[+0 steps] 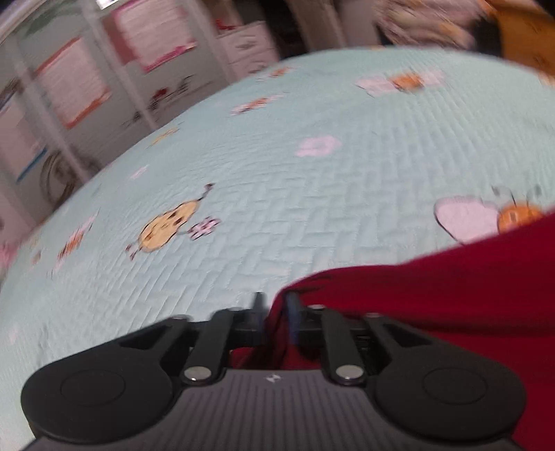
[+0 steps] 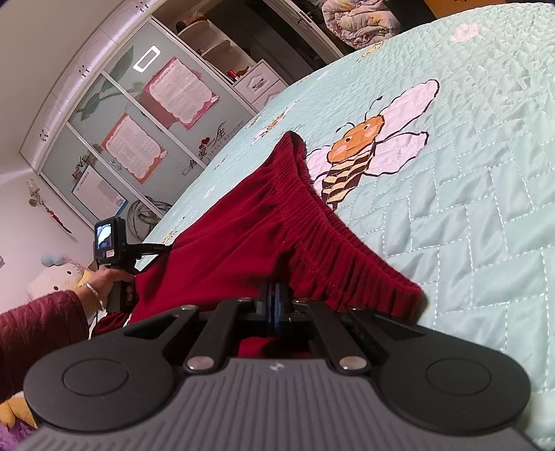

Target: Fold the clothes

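Note:
Dark red trousers with a gathered elastic waistband (image 2: 312, 215) lie on a mint quilted bedspread (image 2: 468, 215) printed with bees. My right gripper (image 2: 275, 295) is shut on the waistband near its closest corner. At that view's left edge a hand (image 2: 104, 277) in a dark red sleeve holds the other gripper's handle at the garment's far side. The left wrist view is blurred. There my left gripper (image 1: 275, 308) has its fingers a little apart. A raised edge of the red cloth (image 1: 451, 312) stands in the gap, and the left finger is clear of it.
The bedspread (image 1: 312, 208) stretches bare ahead of the left gripper. Beyond the bed's far edge stands a wardrobe with glass doors and pink sheets (image 2: 145, 138). A plush toy (image 2: 55, 274) sits at the left, and bundled bedding (image 2: 360, 20) lies at the back.

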{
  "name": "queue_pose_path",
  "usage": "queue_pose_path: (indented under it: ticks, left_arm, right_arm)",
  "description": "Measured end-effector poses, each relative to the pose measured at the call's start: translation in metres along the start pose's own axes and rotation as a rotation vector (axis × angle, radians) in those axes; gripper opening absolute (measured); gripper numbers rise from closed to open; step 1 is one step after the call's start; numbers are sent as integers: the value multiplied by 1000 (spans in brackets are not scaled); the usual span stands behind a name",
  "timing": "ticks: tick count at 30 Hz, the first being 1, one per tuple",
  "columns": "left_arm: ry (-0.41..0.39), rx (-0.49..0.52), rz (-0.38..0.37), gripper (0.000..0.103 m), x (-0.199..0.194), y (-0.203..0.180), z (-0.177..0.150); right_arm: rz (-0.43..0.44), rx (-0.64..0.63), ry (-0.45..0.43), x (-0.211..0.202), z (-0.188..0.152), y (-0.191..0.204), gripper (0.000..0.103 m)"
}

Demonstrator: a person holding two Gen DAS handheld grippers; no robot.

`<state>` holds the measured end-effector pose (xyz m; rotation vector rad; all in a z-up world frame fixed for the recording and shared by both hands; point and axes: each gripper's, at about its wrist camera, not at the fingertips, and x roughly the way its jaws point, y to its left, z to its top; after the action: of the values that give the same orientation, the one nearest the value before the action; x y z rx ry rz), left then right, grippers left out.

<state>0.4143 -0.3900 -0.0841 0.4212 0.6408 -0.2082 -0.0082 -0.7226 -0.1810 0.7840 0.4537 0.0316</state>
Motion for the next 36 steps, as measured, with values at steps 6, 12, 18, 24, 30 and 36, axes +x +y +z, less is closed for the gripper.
queue_pose_path:
  ticks: [6,12,18,24,30,36]
  left_arm:
    - [-139,-354,-41,60,-76,70,-8]
    - [-67,-354,-370,73,-155,52,-67]
    - [92,-433,-494,74,-153,5,-98]
    - [135,-691,-480,74,-113,17,-92]
    - [135,-779,-457,74,-90,23,-88]
    - [114,-792,-466,73,-84,25,-90]
  right_arm:
    - [5,4,-2,0,1,-1,0]
    - [24,10,1,-2,2,0,2]
    - [41,-12,1,-14,22,23,10]
    - [20,-72,18,19,106,35,39]
    - [-11,-32,92,107,164,14,40]
    - [-6,60,116,149,174,-11,41]
